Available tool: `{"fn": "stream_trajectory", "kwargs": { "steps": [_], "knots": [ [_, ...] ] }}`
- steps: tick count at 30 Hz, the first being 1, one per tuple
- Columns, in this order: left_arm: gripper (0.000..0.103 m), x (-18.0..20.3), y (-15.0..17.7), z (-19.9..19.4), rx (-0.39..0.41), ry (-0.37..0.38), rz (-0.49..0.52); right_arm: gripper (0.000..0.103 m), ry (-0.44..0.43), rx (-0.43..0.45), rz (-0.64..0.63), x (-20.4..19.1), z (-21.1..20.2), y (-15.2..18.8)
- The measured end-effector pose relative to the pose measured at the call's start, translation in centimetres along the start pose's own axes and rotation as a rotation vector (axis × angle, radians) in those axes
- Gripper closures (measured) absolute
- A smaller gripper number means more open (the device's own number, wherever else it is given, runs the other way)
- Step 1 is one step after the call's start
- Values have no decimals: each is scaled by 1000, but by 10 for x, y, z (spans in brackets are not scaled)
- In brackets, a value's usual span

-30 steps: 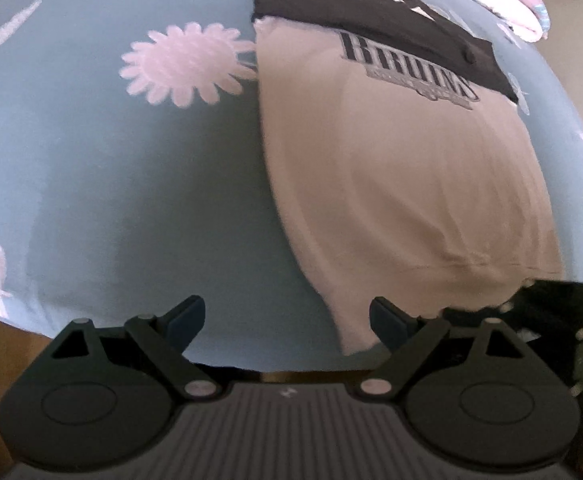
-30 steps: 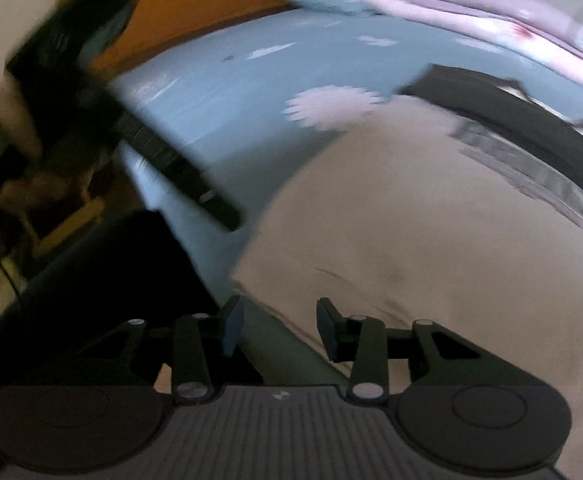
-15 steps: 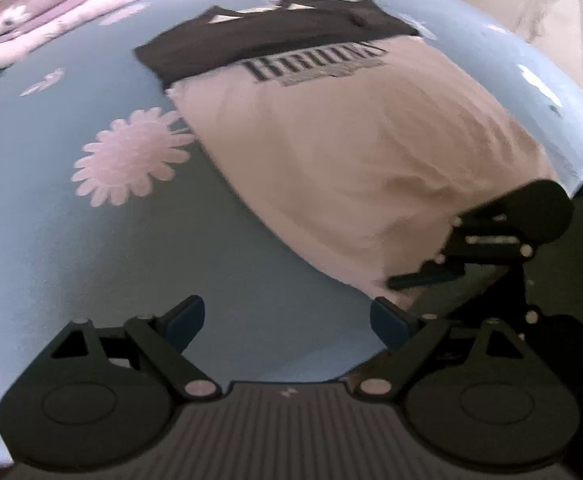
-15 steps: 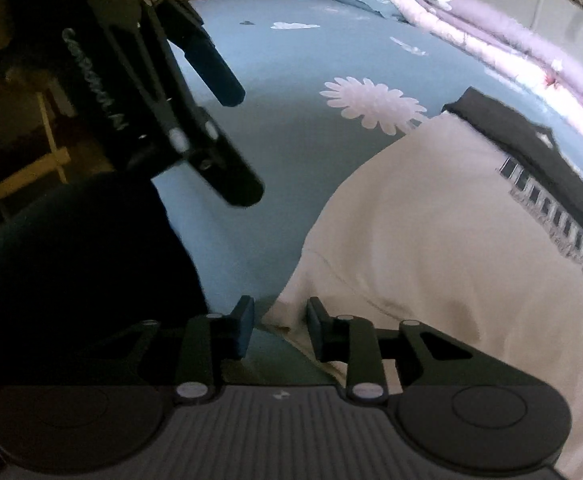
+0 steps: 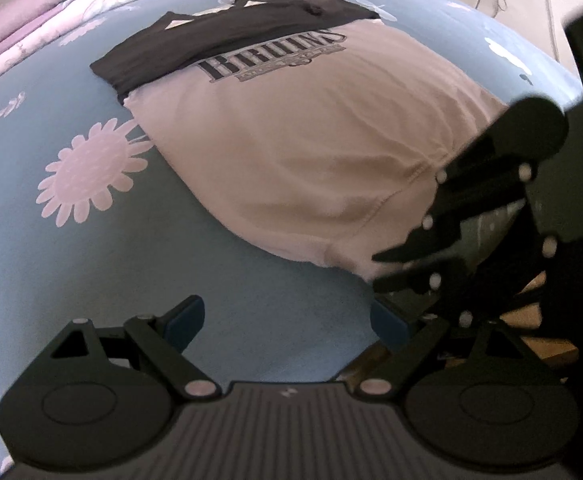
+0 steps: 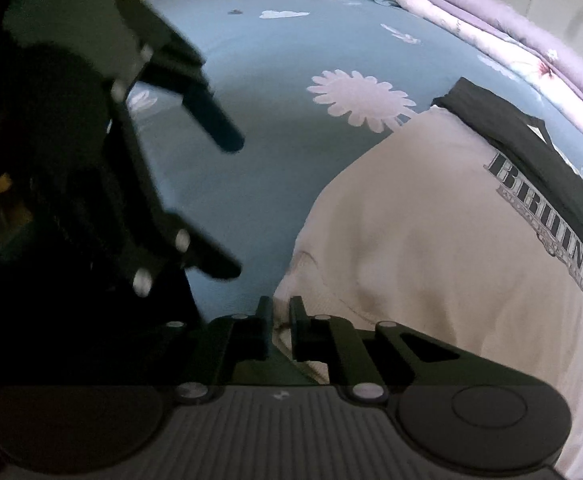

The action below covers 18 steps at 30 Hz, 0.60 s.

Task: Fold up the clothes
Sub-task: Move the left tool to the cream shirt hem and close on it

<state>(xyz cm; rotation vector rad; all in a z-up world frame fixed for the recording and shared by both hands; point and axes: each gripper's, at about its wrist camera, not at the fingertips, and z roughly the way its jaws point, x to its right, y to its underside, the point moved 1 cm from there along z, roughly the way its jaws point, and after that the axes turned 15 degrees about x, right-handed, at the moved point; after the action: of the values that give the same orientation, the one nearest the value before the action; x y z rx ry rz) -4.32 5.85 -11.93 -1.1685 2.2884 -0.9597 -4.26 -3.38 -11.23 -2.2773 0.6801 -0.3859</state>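
Bed (image 5: 31,240) with a light blue sheet printed with pale daisies fills both views, and a lilac floral quilt (image 6: 491,28) is bunched along its far edge. On the sheet lies a cream shirt (image 5: 311,152) with dark sleeves and the word "BRUINS" across the chest, spread flat with its hem toward the near edge of the bed. One large daisy print (image 5: 91,172) sits just beside the shirt's side edge. The right gripper (image 6: 279,320) has its jaws nearly together, pinching the near hem corner of the shirt. The left gripper (image 5: 287,320) hangs above bare sheet near that same corner, its blue-tipped jaws spread wide and holding nothing.
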Motion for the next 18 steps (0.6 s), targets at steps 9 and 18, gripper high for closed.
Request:
{"fn": "stream_trajectory", "kwargs": {
  "steps": [9, 18],
  "knots": [
    [13, 21, 5, 0, 71, 30, 197, 93, -89, -35, 75, 34, -6, -30],
    [13, 57, 0, 10, 151, 111, 643, 93, -258, -139, 87, 66, 0, -57]
  ]
}}
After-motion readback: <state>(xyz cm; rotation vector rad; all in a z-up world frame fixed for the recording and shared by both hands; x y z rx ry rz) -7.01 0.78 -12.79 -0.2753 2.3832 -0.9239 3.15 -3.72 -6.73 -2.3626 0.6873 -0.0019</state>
